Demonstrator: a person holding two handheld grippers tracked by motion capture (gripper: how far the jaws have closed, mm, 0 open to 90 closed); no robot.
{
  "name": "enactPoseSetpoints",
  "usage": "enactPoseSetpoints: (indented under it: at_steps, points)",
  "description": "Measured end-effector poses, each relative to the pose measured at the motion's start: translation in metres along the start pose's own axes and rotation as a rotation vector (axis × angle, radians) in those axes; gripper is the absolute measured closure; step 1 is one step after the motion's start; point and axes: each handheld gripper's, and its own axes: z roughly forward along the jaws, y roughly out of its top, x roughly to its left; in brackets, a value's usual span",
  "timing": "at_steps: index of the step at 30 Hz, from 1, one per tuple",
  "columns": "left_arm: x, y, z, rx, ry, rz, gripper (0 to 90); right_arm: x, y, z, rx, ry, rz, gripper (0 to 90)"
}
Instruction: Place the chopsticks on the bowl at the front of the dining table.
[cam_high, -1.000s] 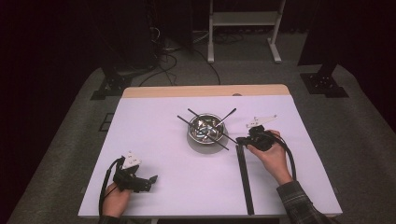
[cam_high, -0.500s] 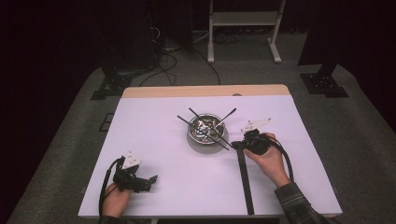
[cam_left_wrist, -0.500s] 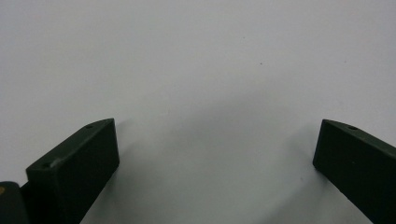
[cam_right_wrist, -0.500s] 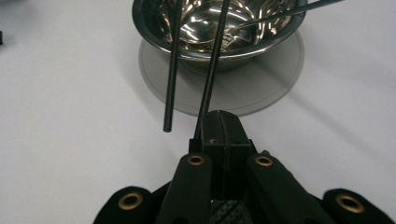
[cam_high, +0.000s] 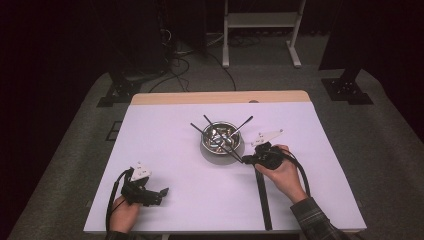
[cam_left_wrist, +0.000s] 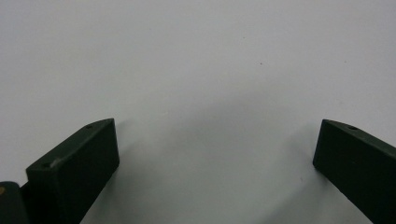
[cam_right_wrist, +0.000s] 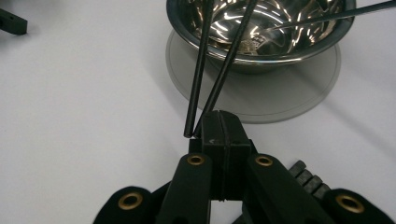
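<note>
Since the earlier frame the right gripper (cam_high: 248, 159) has slid left across the desk (cam_high: 165, 145), from beside the steel bowl (cam_high: 220, 135) toward its near rim. Its jaws are pressed fully together, and the near ends of two black rods (cam_right_wrist: 219, 79) leaning out of the bowl lie at their tips; whether a rod is pinched cannot be told. The left gripper (cam_high: 161, 192) rests near the desk's front left corner, jaws wide apart and holding nothing.

Rod (cam_right_wrist: 219, 79) end hidden between hand-held gripper (cam_right_wrist: 223, 122) pads; bowl (cam_right_wrist: 261, 51) rim cut off at top edge.
</note>
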Motion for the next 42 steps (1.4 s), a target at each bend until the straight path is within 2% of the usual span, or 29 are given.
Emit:
enactPoseSetpoints:
  at_steps: [26, 30, 33, 37, 42]
  points:
    - [0.0, 0.0, 0.0, -0.001, 0.001, -0.001, 0.0, 0.03, 0.011, 0.011, 0.01, 0.058, -0.074, 89.5]
    - [0.0, 0.0, 0.0, -0.001, 0.001, 0.0, 0.0, 0.028, 0.011, 0.008, 0.0, 0.043, -0.068, 88.1]
    - [0.0, 0.0, 0.0, 0.001, 0.0, 0.001, 0.0, 0.022, 0.012, 0.003, -0.024, 0.04, -0.041, 86.4]
    - [0.0, 0.0, 0.0, -0.001, 0.0, -0.003, 0.0, 0.017, 0.02, -0.001, -0.055, 0.027, -0.014, 86.8]
    - [0.0, 0.0, 0.0, 0.001, 0.0, 0.0, 0.0, 0.014, 0.035, -0.001, -0.074, 0.021, -0.019, 89.6]
